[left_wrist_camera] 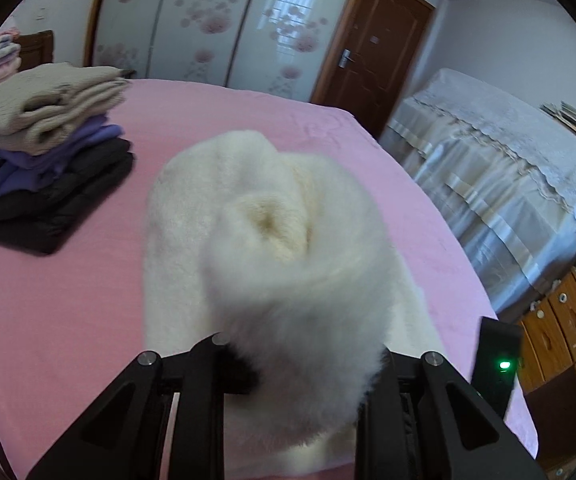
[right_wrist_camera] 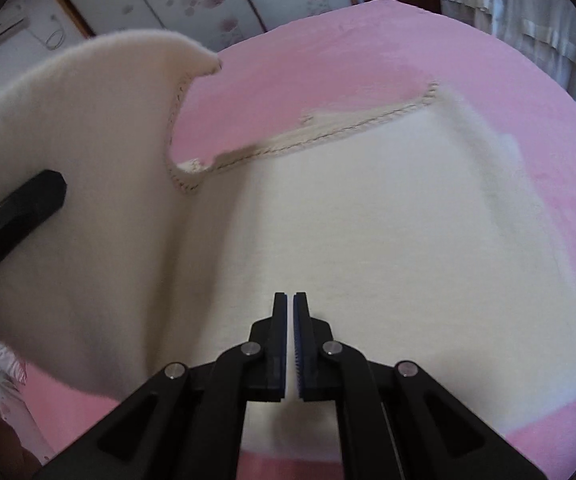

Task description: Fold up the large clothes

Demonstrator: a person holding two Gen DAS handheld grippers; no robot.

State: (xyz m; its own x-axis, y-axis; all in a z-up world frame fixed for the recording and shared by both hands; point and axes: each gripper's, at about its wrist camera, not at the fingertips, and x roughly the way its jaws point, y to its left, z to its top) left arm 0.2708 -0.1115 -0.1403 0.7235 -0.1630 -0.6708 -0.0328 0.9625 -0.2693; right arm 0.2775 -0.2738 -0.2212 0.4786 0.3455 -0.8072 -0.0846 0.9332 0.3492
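A large white fluffy garment (right_wrist_camera: 367,220) lies spread on the pink bed (right_wrist_camera: 347,48). My left gripper (left_wrist_camera: 307,364) is shut on a bunched part of the garment (left_wrist_camera: 288,240), which rises in a roll in front of the camera and hides the fingertips. The right wrist view shows one of the left gripper's fingers (right_wrist_camera: 28,200) against the raised flap at the left. My right gripper (right_wrist_camera: 289,300) hangs over the flat middle of the garment, jaws shut with nothing between them. A beige stitched hem (right_wrist_camera: 327,132) runs along the garment's far edge.
A stack of folded clothes (left_wrist_camera: 48,140), beige on purple on black, sits at the bed's far left. Behind the bed stand a flowered sliding wardrobe (left_wrist_camera: 208,20) and a brown door (left_wrist_camera: 375,48). Cloth-covered furniture (left_wrist_camera: 507,168) and a wooden cabinet (left_wrist_camera: 559,340) are to the right.
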